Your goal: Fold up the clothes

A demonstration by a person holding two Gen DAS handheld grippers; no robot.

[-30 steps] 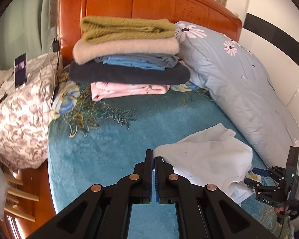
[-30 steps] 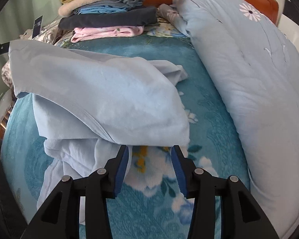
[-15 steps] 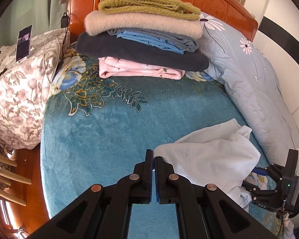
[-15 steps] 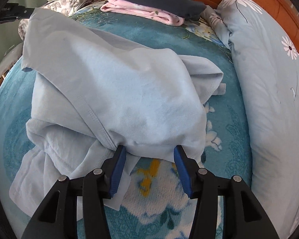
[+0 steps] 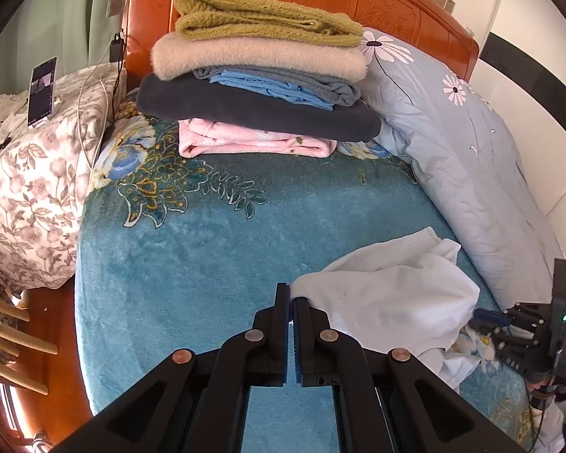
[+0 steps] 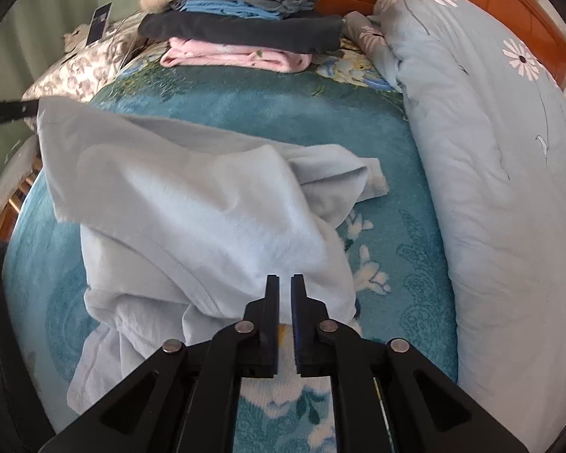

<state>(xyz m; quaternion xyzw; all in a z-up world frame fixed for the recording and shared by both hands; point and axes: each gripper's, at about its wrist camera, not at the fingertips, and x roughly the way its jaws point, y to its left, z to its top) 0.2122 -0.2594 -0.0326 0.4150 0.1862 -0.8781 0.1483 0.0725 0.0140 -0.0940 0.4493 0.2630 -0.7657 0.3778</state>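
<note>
Right wrist view shows the pale blue garment (image 6: 192,204) crumpled and half doubled on the bed (image 6: 245,113), right gripper (image 6: 285,283) nearly closed on its hem, left gripper (image 5: 291,296) pinching a corner, while a folded stack (image 5: 260,75) lies by the headboard, so this folding seems unfinished.

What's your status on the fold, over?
Left gripper shut on pale blue shirt corner. Right gripper shut on its near hem. Shirt bunched on teal blanket. Nothing in the way.
</note>
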